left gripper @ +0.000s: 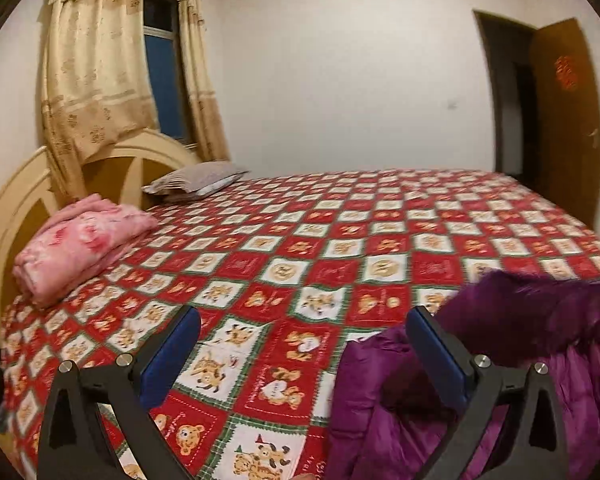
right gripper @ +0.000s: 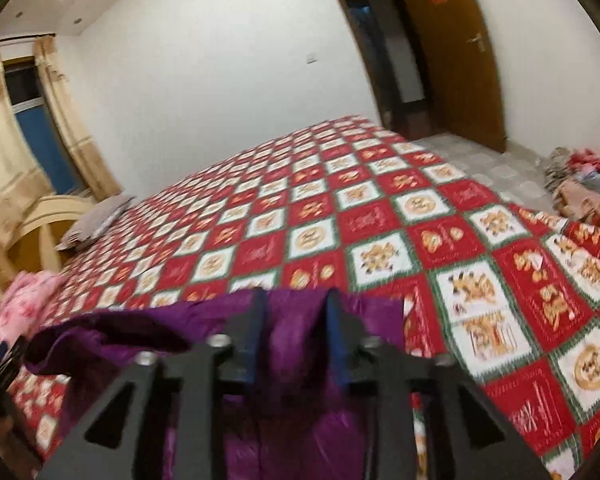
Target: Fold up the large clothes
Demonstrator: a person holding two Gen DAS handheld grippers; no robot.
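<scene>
Far left on the bed [left gripper: 340, 216], a folded pink blanket [left gripper: 80, 240] sits by the cream headboard [left gripper: 16, 208], with a grey pillow [left gripper: 196, 178] beyond it under the beige curtains [left gripper: 92, 72]. The left gripper [left gripper: 302, 354] hangs over the teddy-bear bedspread, fingers [left gripper: 172, 356] spread wide and holding nothing. Just right of it, the purple padded coat [left gripper: 520, 360] with its fur trim lies at the near edge of the bed. Over on the right, the right gripper [right gripper: 298, 336] has its fingers [right gripper: 338, 340] drawn narrow, pinching a fold of that coat [right gripper: 284, 360]. A brown door [right gripper: 452, 52] stands open at far right.
</scene>
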